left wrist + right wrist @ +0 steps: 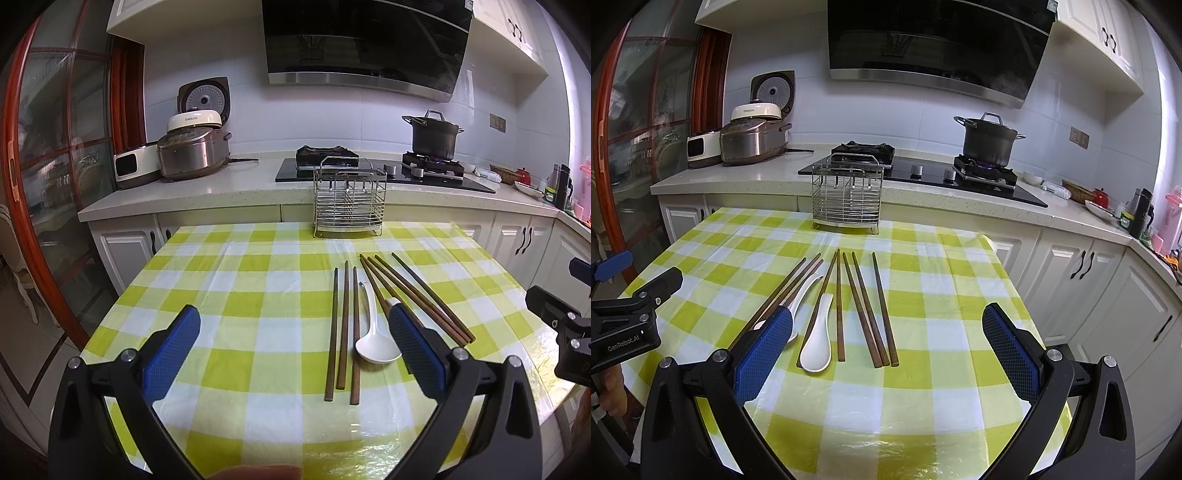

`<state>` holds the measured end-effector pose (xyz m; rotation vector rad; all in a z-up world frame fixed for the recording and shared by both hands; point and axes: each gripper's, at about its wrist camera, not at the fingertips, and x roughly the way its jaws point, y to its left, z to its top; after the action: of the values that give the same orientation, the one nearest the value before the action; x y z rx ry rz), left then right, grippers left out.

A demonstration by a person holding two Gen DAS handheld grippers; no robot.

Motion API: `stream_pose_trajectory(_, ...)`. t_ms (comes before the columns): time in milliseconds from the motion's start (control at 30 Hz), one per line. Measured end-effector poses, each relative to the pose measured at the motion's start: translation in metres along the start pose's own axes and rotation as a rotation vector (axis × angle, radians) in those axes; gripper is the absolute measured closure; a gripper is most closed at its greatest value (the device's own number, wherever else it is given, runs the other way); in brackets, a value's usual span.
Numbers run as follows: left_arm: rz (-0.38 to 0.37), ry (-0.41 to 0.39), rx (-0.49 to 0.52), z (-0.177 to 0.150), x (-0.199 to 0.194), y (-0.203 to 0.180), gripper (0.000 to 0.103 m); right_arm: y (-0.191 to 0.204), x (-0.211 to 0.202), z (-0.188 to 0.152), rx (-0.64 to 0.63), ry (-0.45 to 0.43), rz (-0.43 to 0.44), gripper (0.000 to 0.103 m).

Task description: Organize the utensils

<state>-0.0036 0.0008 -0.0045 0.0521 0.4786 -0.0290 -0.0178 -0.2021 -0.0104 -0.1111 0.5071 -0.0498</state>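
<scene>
Dark wooden chopsticks [866, 310] lie loose on the bench [923, 413], which is covered in a yellow-green and white checked cloth. They fall roughly into groups: a set to the left, a set in the middle and a fan of several to the right. Two white ceramic spoons lie among them, bowls toward the cameras: one spoon [817, 341] rests in full view beside a middle chopstick, the other spoon [803, 291] is partly hidden behind a blue pad. At the far edge of the bench stands a wire utensil rack [847, 194], upright, with nothing visible inside it. The left hand-held gripper [293, 354] hovers above the bench with its fingers spread wide, holding nothing. The right hand-held gripper [886, 350] is likewise wide apart and empty, above the utensils.
</scene>
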Motion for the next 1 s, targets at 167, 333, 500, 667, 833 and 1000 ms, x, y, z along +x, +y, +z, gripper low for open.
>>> stream_pose_trajectory(167,-0.003,0.004,0.001,0.0014,0.0045,0.0031,0.004,0.0002,-0.0001,-0.0002,0.002,0.000,0.001,0.007)
stream_pose_trajectory(333,-0.001,0.003,0.000,0.0013,0.0046,0.0032,0.004,-0.0001,-0.0002,-0.0002,0.003,0.001,0.001,0.007)
stream_pose_trajectory(500,-0.001,0.004,0.002,0.0018,0.0047,0.0033,0.004,-0.0008,-0.0005,-0.0019,0.005,0.001,0.003,0.007)
stream_pose_trajectory(667,-0.002,0.005,0.001,0.0020,0.0048,0.0035,0.004,-0.0008,0.0004,-0.0011,0.006,-0.001,0.003,0.007)
stream_pose_trajectory(833,-0.003,0.005,0.003,0.0018,0.0047,0.0036,0.004,-0.0020,-0.0005,-0.0012,0.006,0.000,0.003,0.007)
stream_pose_trajectory(1000,-0.003,0.002,0.001,0.0024,0.0042,0.0046,0.004,-0.0017,-0.0002,0.0001,0.009,-0.001,0.004,0.007)
